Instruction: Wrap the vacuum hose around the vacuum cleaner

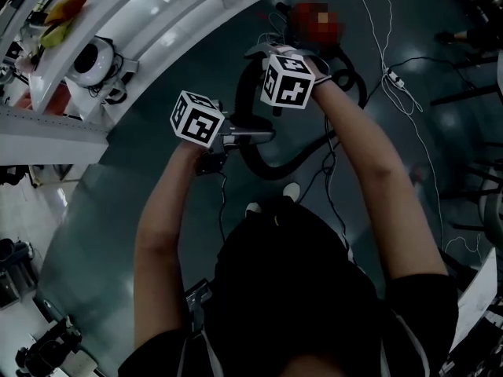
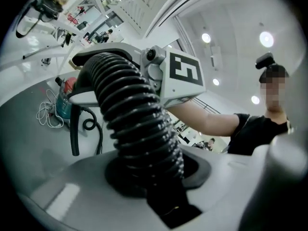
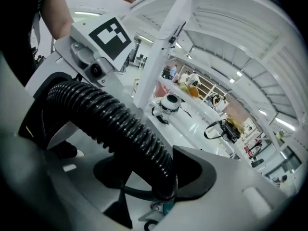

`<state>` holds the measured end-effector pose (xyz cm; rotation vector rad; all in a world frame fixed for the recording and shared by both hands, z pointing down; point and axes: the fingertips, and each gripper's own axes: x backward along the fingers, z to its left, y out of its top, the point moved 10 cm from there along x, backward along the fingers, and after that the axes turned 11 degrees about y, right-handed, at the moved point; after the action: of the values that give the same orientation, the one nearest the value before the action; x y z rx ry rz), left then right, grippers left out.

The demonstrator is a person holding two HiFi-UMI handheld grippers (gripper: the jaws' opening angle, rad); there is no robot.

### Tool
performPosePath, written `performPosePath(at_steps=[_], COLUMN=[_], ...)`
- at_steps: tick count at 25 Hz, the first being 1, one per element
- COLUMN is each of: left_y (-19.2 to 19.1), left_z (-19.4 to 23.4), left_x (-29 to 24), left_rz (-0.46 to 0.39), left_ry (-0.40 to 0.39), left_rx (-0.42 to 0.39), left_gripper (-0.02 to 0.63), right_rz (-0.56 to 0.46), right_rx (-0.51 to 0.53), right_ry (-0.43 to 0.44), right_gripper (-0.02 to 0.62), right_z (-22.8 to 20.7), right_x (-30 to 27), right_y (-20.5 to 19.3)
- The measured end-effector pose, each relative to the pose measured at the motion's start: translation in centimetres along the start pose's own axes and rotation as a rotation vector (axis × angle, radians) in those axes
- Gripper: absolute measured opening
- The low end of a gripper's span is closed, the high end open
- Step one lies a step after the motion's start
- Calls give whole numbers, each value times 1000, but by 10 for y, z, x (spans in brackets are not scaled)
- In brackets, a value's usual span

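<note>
Left gripper [image 2: 154, 177]: jaws partly closed, clamped on the black corrugated vacuum hose [image 2: 134, 114]. Right gripper [image 3: 161, 184]: jaws wider, hose between them, touching one jaw only, not gripped. Hose spans from one gripper to the other, long axis across the person's front; the rest curves in a loop over the glossy grey floor [image 1: 94, 210]. Teal and red vacuum cleaner [image 2: 65, 97] stands on the floor, well apart from the jaws, white cable [image 2: 45, 112] beside it. White curved shelving [image 1: 157, 14] borders the floor's left edge
</note>
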<state>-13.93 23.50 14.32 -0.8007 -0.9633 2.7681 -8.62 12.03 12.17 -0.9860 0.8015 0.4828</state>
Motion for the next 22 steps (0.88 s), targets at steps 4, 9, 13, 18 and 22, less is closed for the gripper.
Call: performPosePath(at_steps=[4, 9, 13, 18, 22], left_y=[12, 16, 7, -12, -25], left_z=[2, 1, -4, -13, -5], left_x=[-8, -7, -19, -50, -80], left_rz=[-119, -268, -354, -417, -444], left_ry=[52, 154, 165, 193, 273], left_rx=[-56, -94, -82, -79, -14], left_gripper=[196, 306, 342, 367, 376], right_rz=[21, 24, 23, 31, 30], right_rx=[-71, -204, -303, -451, -525], right_ry=[-41, -106, -155, -221, -264], right_gripper=[249, 247, 247, 247, 247], right_z=[-8, -24, -40, -49, -56], right_x=[12, 38, 60, 90, 108], right_y=[-19, -43, -53, -69, -81])
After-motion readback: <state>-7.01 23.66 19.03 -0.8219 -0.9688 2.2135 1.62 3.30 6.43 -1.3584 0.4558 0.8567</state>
